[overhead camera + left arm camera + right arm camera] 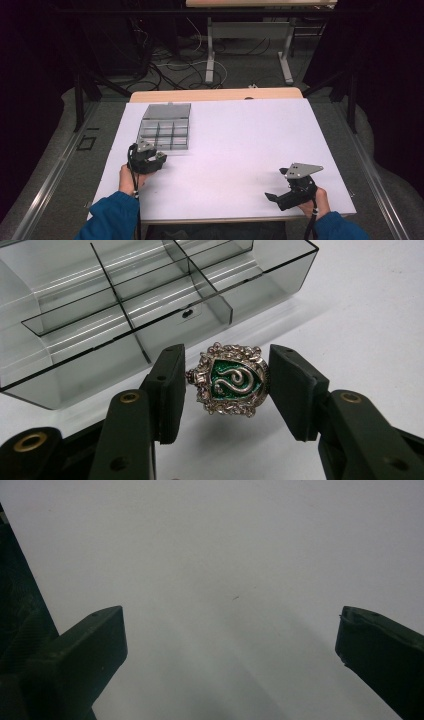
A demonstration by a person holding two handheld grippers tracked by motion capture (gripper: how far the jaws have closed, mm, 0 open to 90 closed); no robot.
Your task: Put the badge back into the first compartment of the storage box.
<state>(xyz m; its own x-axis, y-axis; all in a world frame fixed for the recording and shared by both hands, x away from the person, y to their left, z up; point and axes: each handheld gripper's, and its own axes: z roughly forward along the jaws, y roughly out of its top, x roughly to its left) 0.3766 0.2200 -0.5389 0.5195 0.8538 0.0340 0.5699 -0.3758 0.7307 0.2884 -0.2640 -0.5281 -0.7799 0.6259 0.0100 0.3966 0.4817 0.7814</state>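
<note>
We see a shield-shaped badge [231, 381], green enamel with a silver snake inside a knobbly cast-metal border, clamped edge to edge between the jaws of the left gripper [227, 385], just in front of a smoky clear plastic organizer box [280, 275]. The hold looks thin to us: flat black pads bear on a bumpy, hard rim, so the badge could pivot or spring out if the hand tilts. Beyond the jaws the box's thin dividers stand upright, and a low pass could catch the near wall or drop the badge into the wrong cell. The right gripper [295, 187] rests well apart, jaws wide open over the bare, matte white surface [240, 145].
</note>
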